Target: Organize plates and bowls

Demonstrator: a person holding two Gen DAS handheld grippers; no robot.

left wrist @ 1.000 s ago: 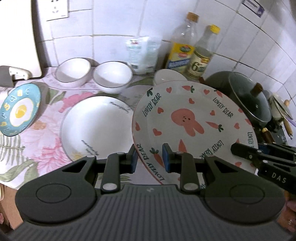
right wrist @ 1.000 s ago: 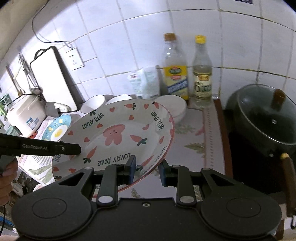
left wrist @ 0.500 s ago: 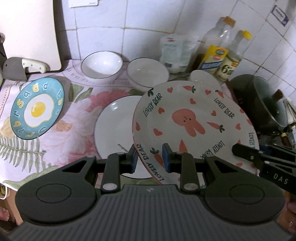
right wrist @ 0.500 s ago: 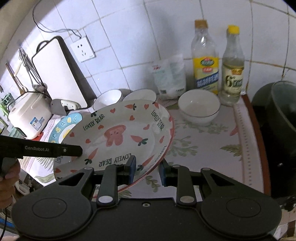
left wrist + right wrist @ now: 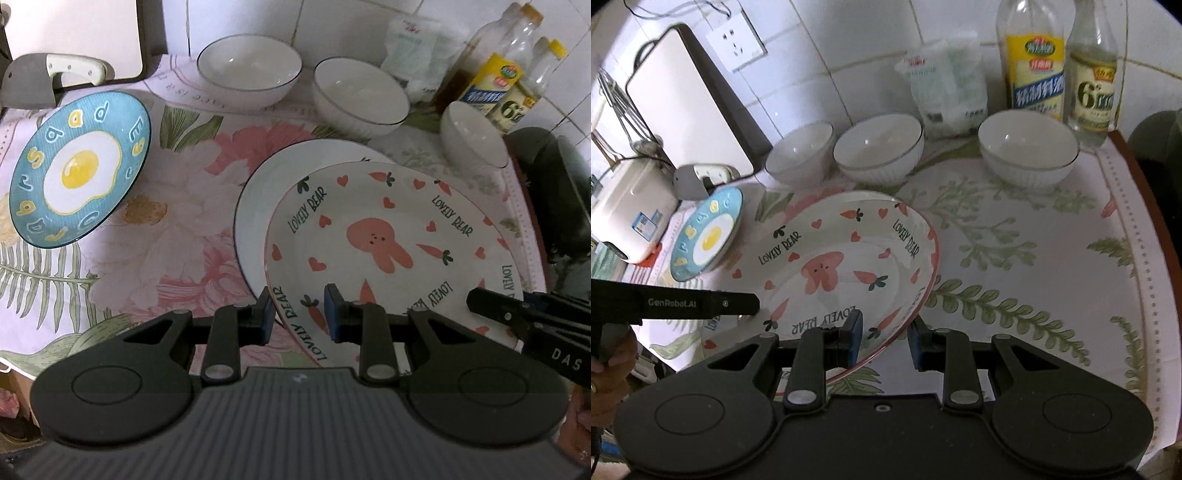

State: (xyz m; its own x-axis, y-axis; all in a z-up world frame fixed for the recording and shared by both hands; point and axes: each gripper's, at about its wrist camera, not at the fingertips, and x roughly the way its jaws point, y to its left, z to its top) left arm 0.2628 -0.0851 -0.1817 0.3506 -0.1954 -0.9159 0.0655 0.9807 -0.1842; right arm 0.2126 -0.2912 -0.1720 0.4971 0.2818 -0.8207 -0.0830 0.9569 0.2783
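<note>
Rabbit plate (image 5: pixel 388 243): white with a pink rabbit, carrots, hearts and "LOVELY BEAR" lettering; held tilted by both grippers, over the white plate
Left gripper (image 5: pixel 300 314): clamped on the rabbit plate's near-left rim, one blue pad under the rim and one on the printed face
Right gripper (image 5: pixel 883 334): clamped on the rabbit plate's rim at the other side; the rim passes between its two blue pads, the plate reaching away to the left in the right wrist view
White plate (image 5: pixel 258 199): flat on the cloth, directly beneath the rabbit plate; only its far-left crescent shows past the rabbit plate's edge
Egg plate (image 5: pixel 79 168): blue with a fried egg and letters, on the cloth well to the left of the rabbit plate
Bowls: three white bowls beyond the rabbit plate, toward the wall; left bowl (image 5: pixel 249 68), middle bowl (image 5: pixel 360 96), and right bowl (image 5: pixel 1028 151), which stands apart from the other two
Cloth (image 5: pixel 1034 258): flowered, covers the counter under the plates and bowls
Bottles: yellow-label bottle (image 5: pixel 1034 70) and clear bottle (image 5: pixel 1095 85) at the wall behind the right bowl
Bag (image 5: pixel 945 88): white, against the wall behind the middle bowl
Hand (image 5: pixel 609 354): at the left edge of the right wrist view, gripping the left gripper's handle
</note>
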